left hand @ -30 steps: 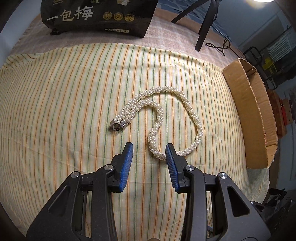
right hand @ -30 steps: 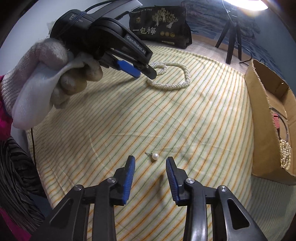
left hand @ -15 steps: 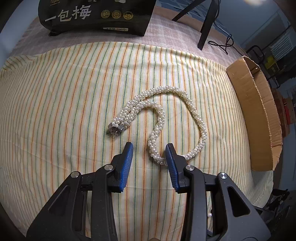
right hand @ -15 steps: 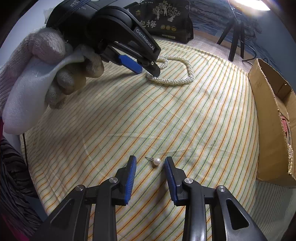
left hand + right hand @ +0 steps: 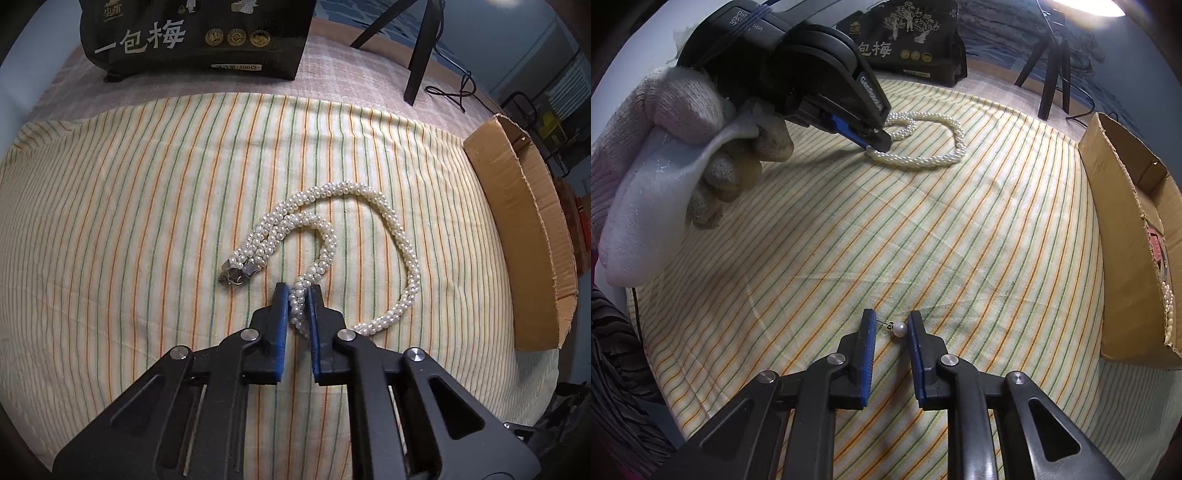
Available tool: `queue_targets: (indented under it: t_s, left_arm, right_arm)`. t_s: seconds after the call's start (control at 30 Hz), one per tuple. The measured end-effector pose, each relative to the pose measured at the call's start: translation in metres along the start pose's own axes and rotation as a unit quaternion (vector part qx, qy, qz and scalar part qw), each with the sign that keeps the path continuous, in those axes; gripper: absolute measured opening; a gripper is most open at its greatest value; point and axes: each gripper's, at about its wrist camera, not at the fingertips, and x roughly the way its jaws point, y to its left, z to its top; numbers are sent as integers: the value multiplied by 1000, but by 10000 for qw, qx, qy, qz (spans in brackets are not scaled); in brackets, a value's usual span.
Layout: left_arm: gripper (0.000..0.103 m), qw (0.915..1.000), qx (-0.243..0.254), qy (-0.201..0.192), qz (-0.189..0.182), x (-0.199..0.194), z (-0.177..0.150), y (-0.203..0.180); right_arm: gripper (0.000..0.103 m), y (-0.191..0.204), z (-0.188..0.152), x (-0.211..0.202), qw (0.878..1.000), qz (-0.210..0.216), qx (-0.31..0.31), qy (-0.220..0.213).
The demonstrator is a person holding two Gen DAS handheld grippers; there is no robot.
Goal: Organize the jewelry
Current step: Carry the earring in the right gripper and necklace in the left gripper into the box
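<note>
Pearl rope necklace point(image 5: 369, 221) pinched crosswise in my left gripper point(image 5: 297, 295); right gripper point(image 5: 889, 325) just narrowed, earring point(image 5: 899, 328) between, stud sideways.

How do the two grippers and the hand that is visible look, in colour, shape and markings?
Both the left gripper and the right gripper are black, with angular arms, silver rivets and flat blue pads. The left gripper's body carries white lettering. The hand wears a pale knitted glove, with white foam padding beneath it.

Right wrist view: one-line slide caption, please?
Right gripper closing around a pearl stud earring on striped cloth; left gripper pinches the pearl necklace behind.
</note>
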Motion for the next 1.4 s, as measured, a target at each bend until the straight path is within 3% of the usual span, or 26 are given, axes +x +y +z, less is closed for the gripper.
queue_targets:
  t_s: [0.2, 0.47, 0.9, 1.4]
  left_arm:
    - [6, 9994, -218, -103, -268, -15, 5, 8]
    - [6, 9927, -470, -633, -908, -70, 17, 16]
    - [6, 9833, -483, -1175, -1305, -128, 17, 15]
    - [6, 9753, -161, -1510, -1607, -166, 32, -28]
  right_arm:
    - [15, -8, 3, -9, 9999, 13, 87, -103]
    - [15, -19, 12, -34, 9986, 10, 280, -453]
    - [15, -49, 28, -89, 9918, -145, 595, -1119]
    - [15, -128, 27, -156, 9729, -706, 1377, -1719]
